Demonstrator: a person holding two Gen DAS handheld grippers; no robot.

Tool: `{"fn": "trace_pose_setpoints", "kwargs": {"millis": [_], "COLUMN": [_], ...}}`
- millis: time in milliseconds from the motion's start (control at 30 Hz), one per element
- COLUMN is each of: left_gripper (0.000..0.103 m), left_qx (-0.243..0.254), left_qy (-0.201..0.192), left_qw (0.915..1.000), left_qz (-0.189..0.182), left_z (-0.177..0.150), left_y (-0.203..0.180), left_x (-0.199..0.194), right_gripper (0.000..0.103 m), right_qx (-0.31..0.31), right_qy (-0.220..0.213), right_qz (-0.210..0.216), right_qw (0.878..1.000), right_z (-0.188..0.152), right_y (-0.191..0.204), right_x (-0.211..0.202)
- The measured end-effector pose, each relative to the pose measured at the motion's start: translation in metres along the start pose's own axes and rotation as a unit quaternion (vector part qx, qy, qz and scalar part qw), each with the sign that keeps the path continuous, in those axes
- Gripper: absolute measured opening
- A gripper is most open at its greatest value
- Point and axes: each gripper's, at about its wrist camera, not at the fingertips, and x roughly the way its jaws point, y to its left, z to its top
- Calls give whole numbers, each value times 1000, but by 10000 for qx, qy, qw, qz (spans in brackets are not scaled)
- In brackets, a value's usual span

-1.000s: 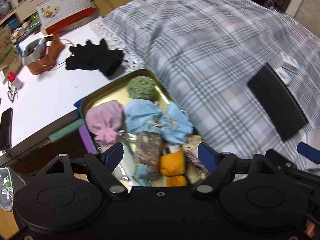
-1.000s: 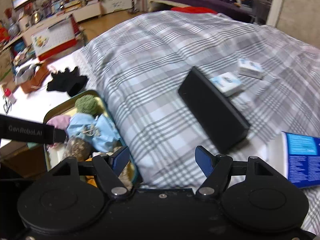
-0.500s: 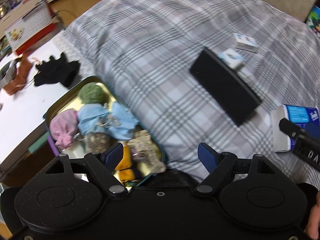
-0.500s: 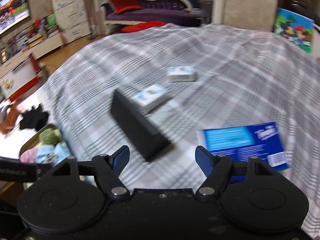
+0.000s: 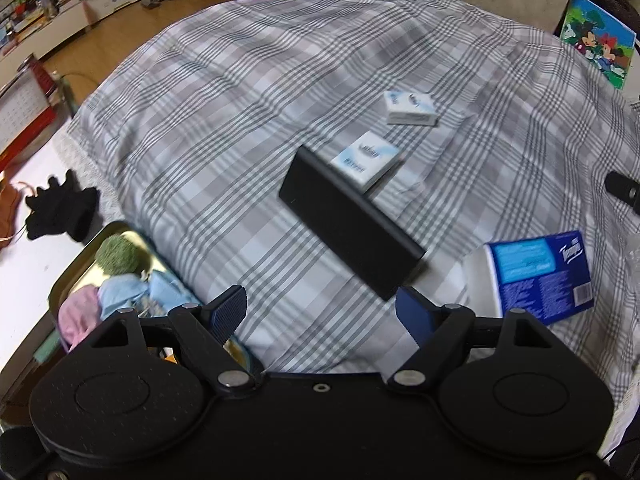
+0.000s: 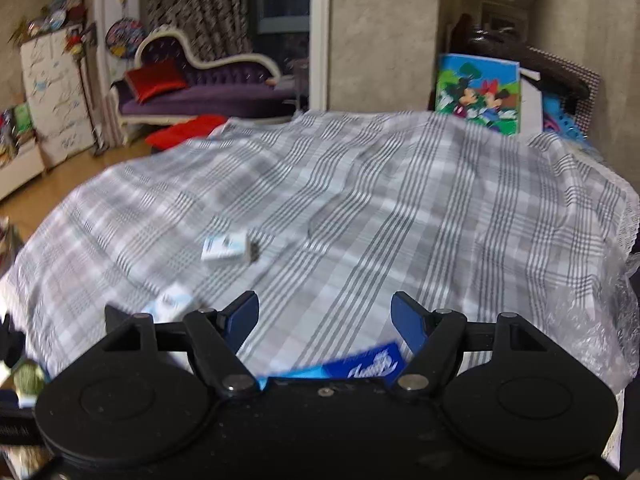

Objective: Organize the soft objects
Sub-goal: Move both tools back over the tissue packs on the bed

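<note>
A grey checked blanket (image 5: 248,92) covers most of both views, and the soft things, a green ball (image 5: 117,255), a pink cloth (image 5: 80,317) and blue cloths (image 5: 132,292), sit in a gold tin (image 5: 70,276) at the lower left of the left view. Both the left gripper (image 5: 320,312) and the right gripper (image 6: 324,316) are wide open and hold nothing. The right one looks up at the room, with the blue tissue pack (image 6: 356,364) half hidden under it at the bottom, so a grab could miss or hit the black case (image 5: 352,226).

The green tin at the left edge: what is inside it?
Inside the tin lie a green ball, a pink cloth and a light blue cloth. The left gripper hides the rest.
</note>
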Motion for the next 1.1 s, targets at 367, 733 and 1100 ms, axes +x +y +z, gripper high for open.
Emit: {"fn": "trace_pose_setpoints", "kwargs": {"millis": [367, 733, 1100], "left_gripper": [79, 79, 79], "left_qx": [262, 156, -38], "left_qy": [155, 324, 378], "left_qw": [9995, 9993, 9993], "left_qz": [28, 91, 35], "left_z": [29, 62, 84], "left_y": [-22, 6, 34], "left_x": [32, 64, 83], "right_gripper": [84, 84, 84], "right_qx": [-66, -352, -509], "right_qy": [-85, 539, 1111], "right_qz": [-305, -285, -99], "right_qw": [9995, 9975, 9925], "right_z": [35, 55, 65], "right_y": [10, 61, 123], "right_x": [40, 142, 260]}}
